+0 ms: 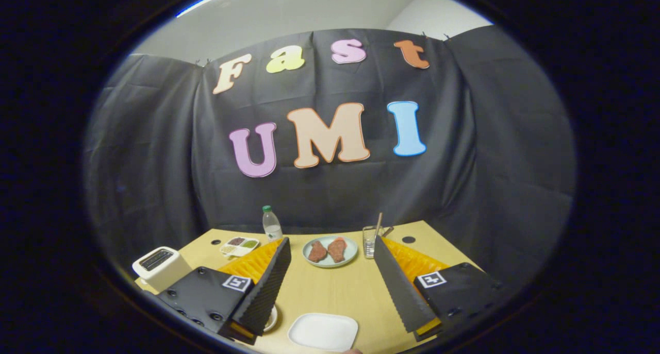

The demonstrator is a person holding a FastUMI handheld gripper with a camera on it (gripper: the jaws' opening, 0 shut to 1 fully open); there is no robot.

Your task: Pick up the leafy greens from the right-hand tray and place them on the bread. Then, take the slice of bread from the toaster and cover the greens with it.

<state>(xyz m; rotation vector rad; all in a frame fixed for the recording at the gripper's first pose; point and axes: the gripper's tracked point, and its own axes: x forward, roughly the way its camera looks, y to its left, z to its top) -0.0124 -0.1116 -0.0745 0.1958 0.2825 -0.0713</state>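
Note:
My gripper [331, 240] is held above the near part of a wooden table [330, 289], open wide with nothing between its fingers. A white toaster [160, 265] stands beyond the left finger at the table's left edge; its top slots look dark and I cannot tell what is in them. A white square tray [323, 332] lies bare on the table close below, between the two fingers. The rim of a small white dish [271, 318] peeks out from behind the left finger; what it holds is hidden.
Ahead between the fingertips sits a pale round plate [355, 252] with two brown pieces of meat. A divided dish of condiments [240, 247] and a water bottle [271, 224] stand at the back left. A glass [369, 242] with a stick stands by the right fingertip.

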